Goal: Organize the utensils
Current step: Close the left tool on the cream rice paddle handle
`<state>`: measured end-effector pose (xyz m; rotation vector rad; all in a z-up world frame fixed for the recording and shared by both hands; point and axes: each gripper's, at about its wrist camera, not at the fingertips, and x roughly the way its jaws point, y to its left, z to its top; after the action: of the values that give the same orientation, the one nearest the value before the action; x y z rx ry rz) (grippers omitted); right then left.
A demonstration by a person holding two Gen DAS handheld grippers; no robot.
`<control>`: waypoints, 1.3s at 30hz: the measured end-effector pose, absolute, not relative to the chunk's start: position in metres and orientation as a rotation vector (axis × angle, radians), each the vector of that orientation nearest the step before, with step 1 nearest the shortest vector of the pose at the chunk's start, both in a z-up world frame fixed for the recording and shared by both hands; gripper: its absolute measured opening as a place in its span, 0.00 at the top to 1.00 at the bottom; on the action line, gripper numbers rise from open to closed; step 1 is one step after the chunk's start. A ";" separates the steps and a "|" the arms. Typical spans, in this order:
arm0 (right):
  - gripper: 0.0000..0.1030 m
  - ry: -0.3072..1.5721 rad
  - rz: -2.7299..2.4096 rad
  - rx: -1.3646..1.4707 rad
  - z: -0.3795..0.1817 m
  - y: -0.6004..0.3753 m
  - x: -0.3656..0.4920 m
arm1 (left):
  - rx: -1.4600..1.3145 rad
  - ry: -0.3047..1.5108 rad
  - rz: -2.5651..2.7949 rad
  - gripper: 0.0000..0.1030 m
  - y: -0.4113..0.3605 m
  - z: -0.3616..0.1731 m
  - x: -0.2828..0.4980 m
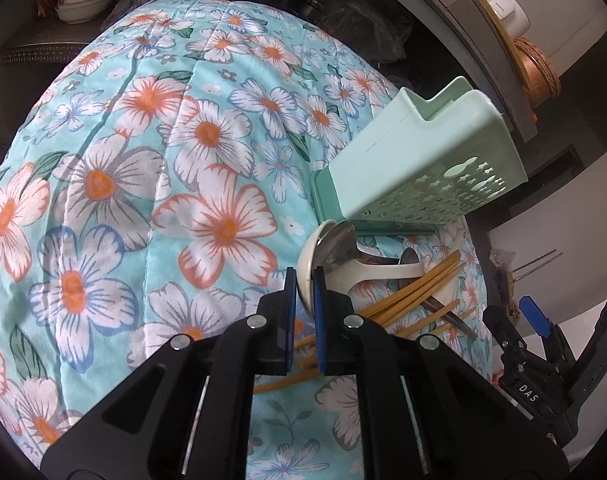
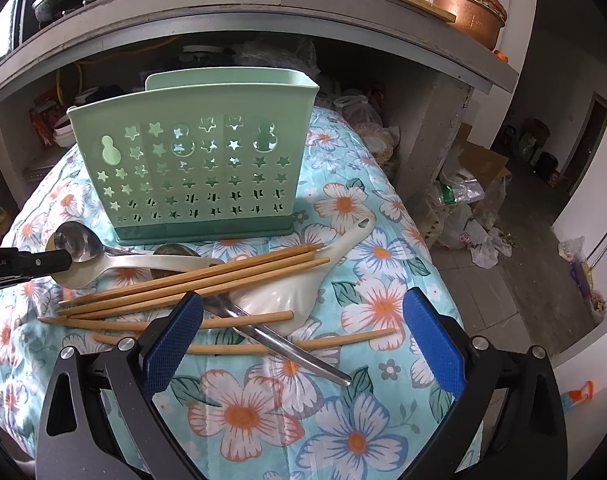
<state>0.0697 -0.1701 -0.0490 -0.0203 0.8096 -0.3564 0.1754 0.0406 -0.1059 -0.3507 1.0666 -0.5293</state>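
1. Two claws work over a pile of loose utensils on the table's turquoise floral quilted cloth [image 2: 363, 440]; the left claw [image 1: 304, 280] is pressed together, pinching the rim of the bowl of a white ceramic soup spoon [image 1: 309, 256], in which a steel spoon's bowl [image 1: 337, 240] rests.
2. The right claw [image 2: 301, 320] is spread wide and holds nothing, hovering above the pile's near edge.
3. In the left wrist view, the pinched spoon's long axis runs from the claw tips towards 3 o'clock, its handle lying among the wooden chopsticks [image 2: 191, 284].
4. The mint-green perforated plastic utensil holder [image 2: 199, 160] stands upright just beyond the pile, at about 1 o'clock from the left claw.
5. Judged from this, the left hand is nearer, and must lift and swing the spoon's handle downward into the holder's open top.
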 end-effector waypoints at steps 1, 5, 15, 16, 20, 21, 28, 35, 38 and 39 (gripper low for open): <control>0.05 0.804 -0.353 -0.027 -0.048 -0.168 0.070 | -0.351 1.059 -0.533 0.93 0.042 -0.103 0.174; 0.05 0.793 -0.340 -0.037 -0.045 -0.161 0.071 | -0.366 1.050 -0.530 0.93 0.051 -0.097 0.170; 0.05 0.773 -0.317 -0.051 -0.040 -0.150 0.073 | -0.368 1.019 -0.480 0.93 0.073 -0.092 0.168; 0.05 0.771 -0.313 -0.054 -0.040 -0.149 0.073 | -0.364 1.025 -0.465 0.93 0.074 -0.094 0.168; 0.05 0.768 -0.302 -0.059 -0.039 -0.146 0.073 | -0.353 1.041 -0.424 0.89 0.079 -0.101 0.169; 0.05 0.769 -0.302 -0.057 -0.039 -0.146 0.073 | -0.353 1.043 -0.424 0.86 0.079 -0.102 0.169; 0.05 0.777 -0.290 -0.045 -0.042 -0.147 0.077 | -0.281 1.064 -0.464 0.75 0.067 -0.105 0.162; 0.05 0.764 -0.247 -0.051 -0.042 -0.141 0.084 | -0.176 1.058 -0.445 0.79 0.056 -0.108 0.158; 0.05 0.763 -0.237 -0.051 -0.043 -0.140 0.086 | -0.175 1.055 -0.436 0.84 0.058 -0.108 0.159; 0.05 0.765 -0.235 -0.049 -0.043 -0.140 0.086 | -0.179 1.057 -0.435 0.85 0.059 -0.108 0.159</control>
<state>0.0861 -0.1403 -0.0433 -0.0487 0.7654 -0.2350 0.1590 0.0588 -0.1076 -0.1785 1.0572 -0.4349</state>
